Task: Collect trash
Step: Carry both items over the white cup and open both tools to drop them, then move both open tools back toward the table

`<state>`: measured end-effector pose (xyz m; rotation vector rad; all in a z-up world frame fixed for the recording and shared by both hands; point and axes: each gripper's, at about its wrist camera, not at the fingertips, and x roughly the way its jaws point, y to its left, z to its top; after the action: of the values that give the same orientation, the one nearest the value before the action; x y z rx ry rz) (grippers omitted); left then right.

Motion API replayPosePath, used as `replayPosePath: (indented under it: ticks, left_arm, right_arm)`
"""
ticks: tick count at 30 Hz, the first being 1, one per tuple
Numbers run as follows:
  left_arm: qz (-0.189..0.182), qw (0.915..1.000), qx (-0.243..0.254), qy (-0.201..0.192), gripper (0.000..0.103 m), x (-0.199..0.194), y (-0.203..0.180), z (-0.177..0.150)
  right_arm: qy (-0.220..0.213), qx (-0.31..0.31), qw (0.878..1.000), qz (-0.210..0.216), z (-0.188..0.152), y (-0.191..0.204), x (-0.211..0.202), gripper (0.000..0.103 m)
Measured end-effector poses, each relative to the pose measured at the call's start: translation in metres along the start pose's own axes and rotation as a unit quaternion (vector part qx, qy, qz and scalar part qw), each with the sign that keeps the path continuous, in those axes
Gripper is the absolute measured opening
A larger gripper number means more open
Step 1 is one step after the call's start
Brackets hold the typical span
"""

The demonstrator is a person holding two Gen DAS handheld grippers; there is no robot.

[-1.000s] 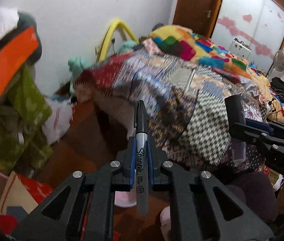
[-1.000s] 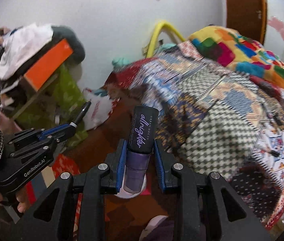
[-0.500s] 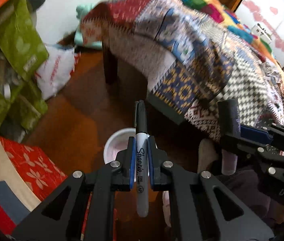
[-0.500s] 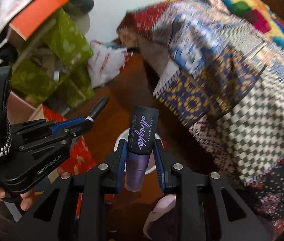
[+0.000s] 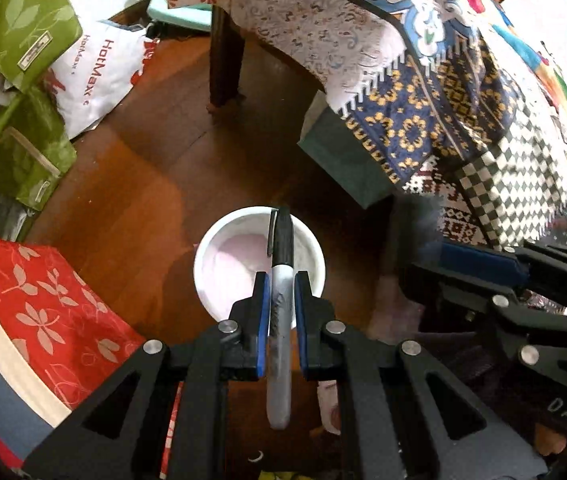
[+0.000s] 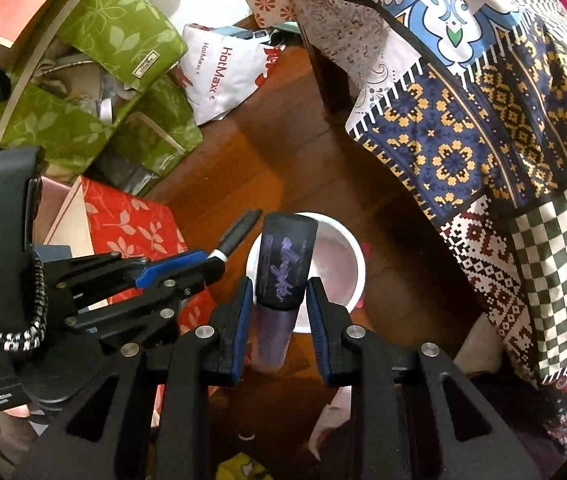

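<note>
My left gripper [image 5: 281, 286] is shut on a black and grey Sharpie marker [image 5: 280, 280] and holds it above a white round bin [image 5: 219, 264] on the wooden floor. My right gripper [image 6: 279, 292] is shut on a purple bottle with a black cap [image 6: 283, 270], also above the white bin [image 6: 347, 264]. In the right wrist view the left gripper [image 6: 219, 260] with the marker tip [image 6: 241, 228] is just left of the bottle. In the left wrist view the right gripper [image 5: 483, 268] is at the right; its bottle is blurred.
A bed with a patchwork quilt [image 5: 423, 80] and a dark wooden leg [image 5: 225, 60] stands at the right. Green fabric boxes [image 6: 95, 92], a white HotMax bag [image 5: 95, 68] and a red floral box [image 5: 35, 300] crowd the left. Brown wooden floor [image 5: 155, 160] surrounds the bin.
Both grippers have tilted down from the bed towards the floor and moved over the white bin. The marker and the bottle stay gripped.
</note>
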<state>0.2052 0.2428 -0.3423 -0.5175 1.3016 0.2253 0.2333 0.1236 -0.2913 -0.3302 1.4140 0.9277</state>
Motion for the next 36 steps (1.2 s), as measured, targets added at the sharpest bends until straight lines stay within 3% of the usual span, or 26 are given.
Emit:
replayPosePath:
  ticks: [2,4,11,25,36]
  left_arm:
    - [0.013,0.9999,-0.002,-0.002,0.015,0.0,0.001,0.001]
    - [0.016,0.9998,-0.003,-0.007,0.021,-0.003,0.002,0.0]
    - [0.029,0.9988,0.01,-0.037,0.022,-0.027,-0.005,-0.005]
    - [0.032,0.9885,0.034,-0.144,0.022,-0.121,-0.045,-0.016]
    - [0.016,0.97,0.072,-0.231,0.022,-0.197,-0.107,-0.03]
  right_arm:
    - [0.003,-0.003,1.0,-0.007,0.001,0.0,0.001,0.041]
    - [-0.003,-0.001,1.0,-0.017,0.002,0.0,-0.002,0.046]
    - [-0.024,-0.002,0.999,-0.028,0.0,-0.005,-0.02,0.046]
    - [-0.132,-0.023,0.989,-0.067,-0.029,0.0,-0.113,0.046]
    - [-0.257,-0.008,0.961,-0.1,-0.07,-0.015,-0.213,0.046]
